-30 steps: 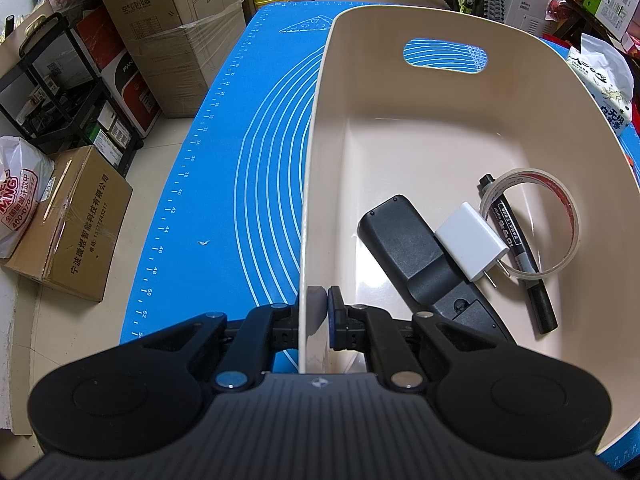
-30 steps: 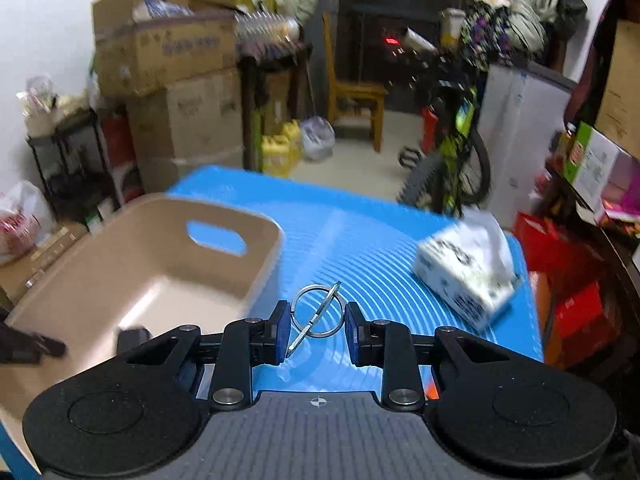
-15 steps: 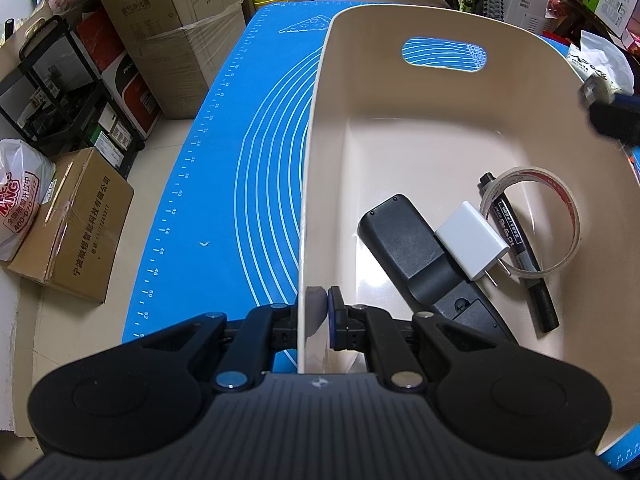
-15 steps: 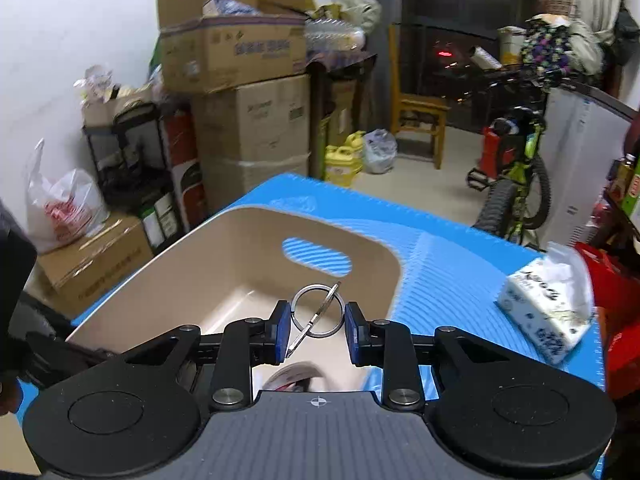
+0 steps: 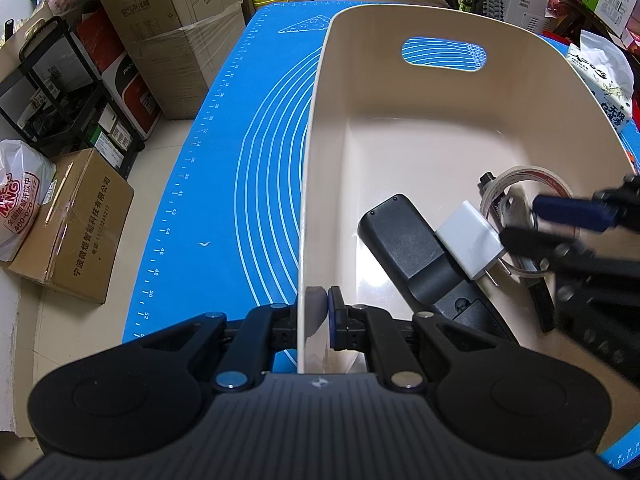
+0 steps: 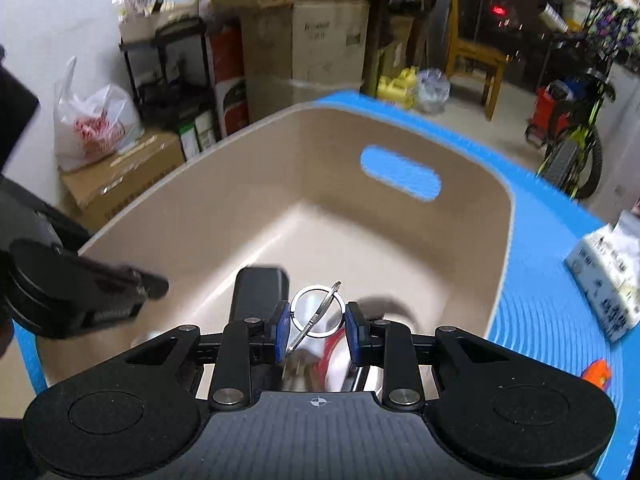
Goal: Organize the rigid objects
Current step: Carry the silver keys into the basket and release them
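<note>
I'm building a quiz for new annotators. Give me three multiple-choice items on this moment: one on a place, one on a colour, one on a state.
1. Where does the white plug adapter lie?
A. On the blue mat
B. In the beige plastic bin, on the black remote
C. On the floor

2. What colour is the mat under the bin?
A. Blue
B. Green
C. Red

3. What does the right gripper hold?
A. Nothing
B. A marker
C. A metal key ring

Answers:
1 B: the adapter rests across the remote inside the bin.
2 A: blue with white lines.
3 C: the key ring sits between its blue pads, above the bin.
</note>
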The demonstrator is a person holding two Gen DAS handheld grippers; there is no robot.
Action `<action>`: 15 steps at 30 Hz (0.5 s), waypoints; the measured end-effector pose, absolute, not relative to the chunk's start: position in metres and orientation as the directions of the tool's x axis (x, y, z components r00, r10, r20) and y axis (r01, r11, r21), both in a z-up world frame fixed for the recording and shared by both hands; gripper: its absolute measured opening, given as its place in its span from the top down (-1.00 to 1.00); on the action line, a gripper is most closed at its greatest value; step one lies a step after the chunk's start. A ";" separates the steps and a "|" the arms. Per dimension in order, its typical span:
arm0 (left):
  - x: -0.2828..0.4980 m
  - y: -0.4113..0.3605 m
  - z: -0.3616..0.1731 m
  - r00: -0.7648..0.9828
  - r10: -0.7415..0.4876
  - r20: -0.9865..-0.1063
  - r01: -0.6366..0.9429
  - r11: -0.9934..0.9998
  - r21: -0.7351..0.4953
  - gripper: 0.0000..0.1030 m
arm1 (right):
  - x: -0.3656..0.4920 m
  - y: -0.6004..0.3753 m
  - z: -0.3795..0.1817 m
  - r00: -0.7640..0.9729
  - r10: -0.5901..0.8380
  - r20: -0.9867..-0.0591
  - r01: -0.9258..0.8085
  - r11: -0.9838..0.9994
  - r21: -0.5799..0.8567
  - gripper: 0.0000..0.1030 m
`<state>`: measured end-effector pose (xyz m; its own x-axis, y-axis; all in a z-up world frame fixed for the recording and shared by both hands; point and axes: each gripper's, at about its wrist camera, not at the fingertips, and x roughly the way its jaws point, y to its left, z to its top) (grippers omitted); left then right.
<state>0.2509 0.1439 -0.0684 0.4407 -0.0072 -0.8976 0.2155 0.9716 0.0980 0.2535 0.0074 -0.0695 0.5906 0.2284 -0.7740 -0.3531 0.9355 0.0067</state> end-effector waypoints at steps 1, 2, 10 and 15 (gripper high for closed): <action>0.251 0.144 -0.068 0.441 -0.007 -0.898 0.216 0.972 0.098 0.80 | 0.254 0.009 -0.072 0.579 0.225 -0.784 -0.354 0.935 0.007 0.25; 0.251 0.144 -0.068 0.441 -0.007 -0.898 0.217 0.971 0.098 0.80 | 0.254 0.009 -0.075 0.569 0.220 -0.792 -0.356 0.935 0.004 0.27; 0.251 0.144 -0.068 0.441 -0.008 -0.898 0.216 0.971 0.098 0.80 | 0.246 0.006 -0.068 0.582 0.254 -0.773 -0.367 0.930 0.030 -0.20; 0.251 0.144 -0.068 0.441 -0.007 -0.898 0.216 0.971 0.099 0.80 | 0.235 -0.013 -0.042 0.631 0.264 -0.730 -0.325 0.944 0.060 -0.57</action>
